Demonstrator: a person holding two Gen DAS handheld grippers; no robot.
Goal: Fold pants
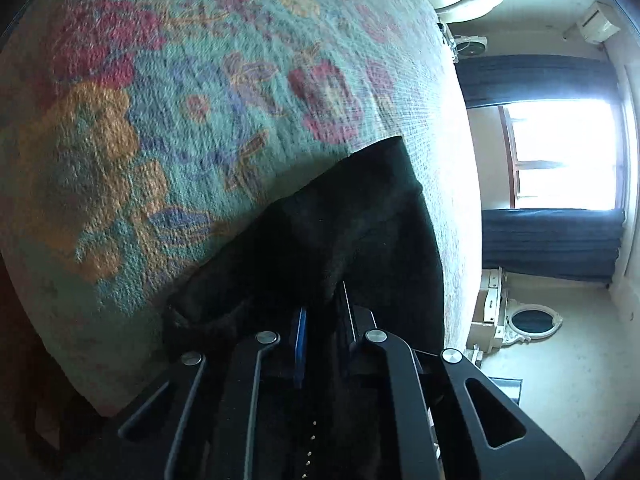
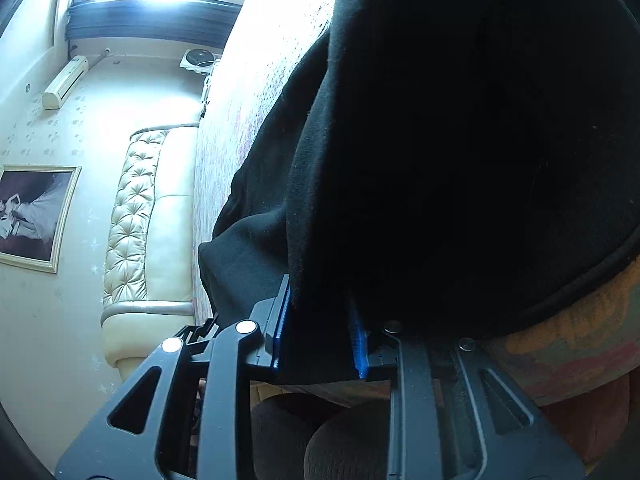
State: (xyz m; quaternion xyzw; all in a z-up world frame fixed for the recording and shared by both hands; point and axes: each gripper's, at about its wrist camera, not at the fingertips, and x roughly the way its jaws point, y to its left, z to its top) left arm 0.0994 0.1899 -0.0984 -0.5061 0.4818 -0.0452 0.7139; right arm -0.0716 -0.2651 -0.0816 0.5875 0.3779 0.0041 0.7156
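The black pants (image 1: 352,232) lie on a floral bedspread (image 1: 160,140). In the left wrist view my left gripper (image 1: 320,312) is shut on a fold of the black fabric, which runs forward from the blue-padded fingers (image 1: 300,344) to a pointed corner. In the right wrist view the pants (image 2: 460,140) fill most of the frame, hanging thick and bunched. My right gripper (image 2: 320,328) is shut on their edge between its blue pads (image 2: 280,332). Most of the garment's shape is hidden by its darkness.
The bedspread (image 2: 256,92) covers a bed with a cream tufted headboard (image 2: 136,216). A bright window with dark curtains (image 1: 560,152), a wall air conditioner (image 2: 64,82), a framed picture (image 2: 32,216) and an oval mirror (image 1: 532,322) are around the room.
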